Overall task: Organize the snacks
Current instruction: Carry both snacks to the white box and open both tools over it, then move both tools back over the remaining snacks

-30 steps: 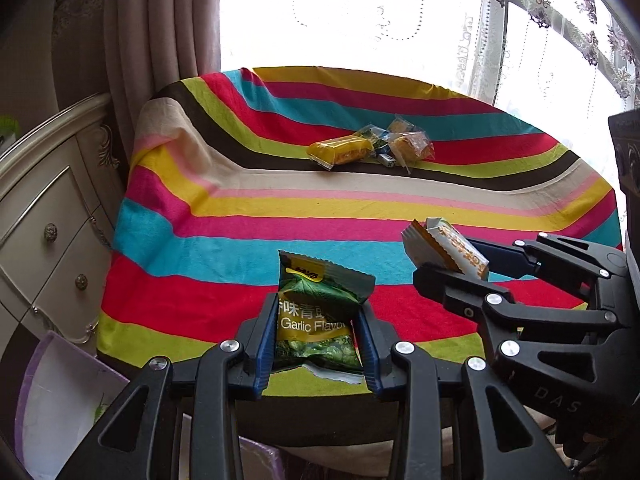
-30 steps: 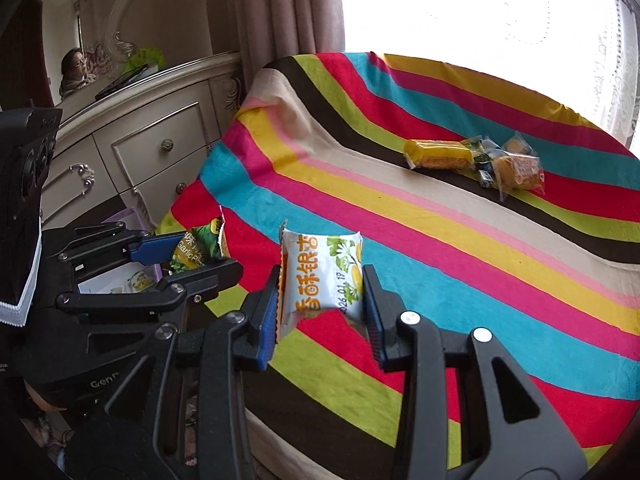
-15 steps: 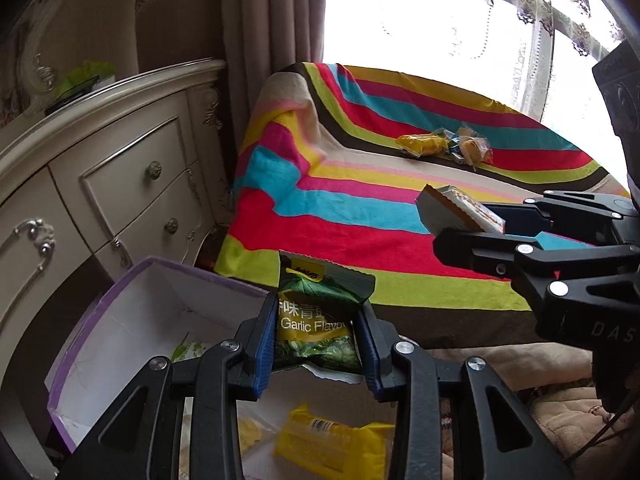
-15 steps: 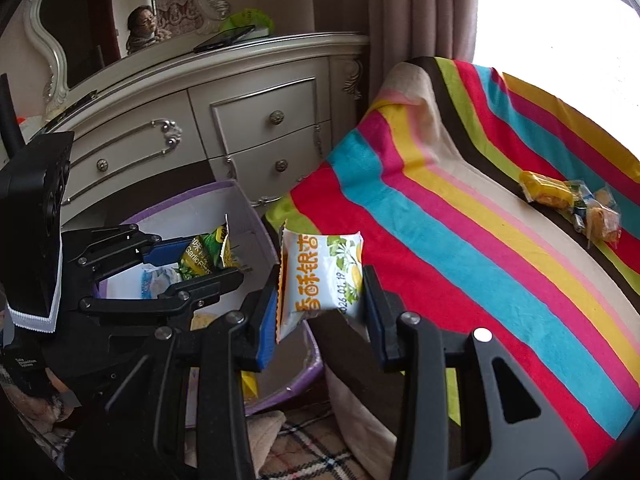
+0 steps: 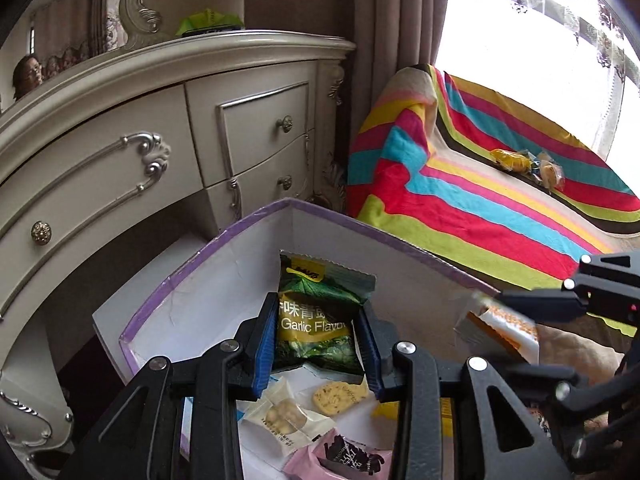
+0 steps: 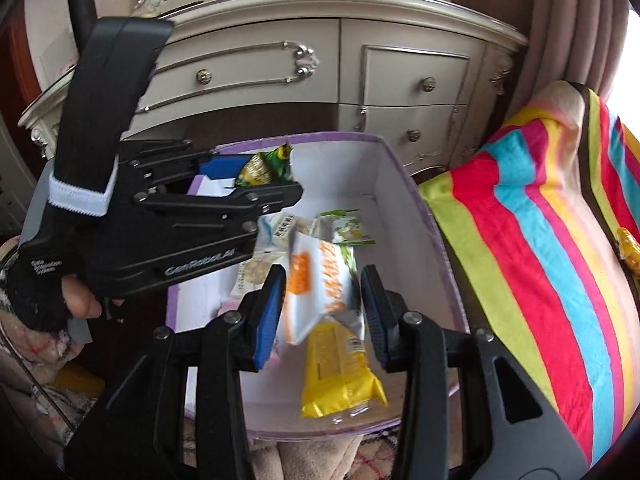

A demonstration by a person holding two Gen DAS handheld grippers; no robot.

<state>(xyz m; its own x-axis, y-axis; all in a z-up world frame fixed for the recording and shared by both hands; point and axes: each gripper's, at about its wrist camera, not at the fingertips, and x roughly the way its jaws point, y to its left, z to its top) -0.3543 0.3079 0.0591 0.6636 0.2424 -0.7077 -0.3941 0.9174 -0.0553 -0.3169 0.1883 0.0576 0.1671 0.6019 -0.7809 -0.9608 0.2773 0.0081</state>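
Both claws hang over the purple box [image 6: 416, 200]. Left gripper [image 5: 316, 336] clenches the green garlic packet [image 5: 316, 320], upright, its long axis vertical. Right gripper [image 6: 320, 300] seems released: the blurred orange-white packet [image 6: 320, 284] tilts between its jaws, probably dropping into the box just below.

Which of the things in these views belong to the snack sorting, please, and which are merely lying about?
Part of the job:
left gripper holding the green garlic packet
right gripper with the orange-and-white packet
purple-rimmed box
yellow packet inside it
snacks on the striped blanket

Just lying about:
dresser
curtain
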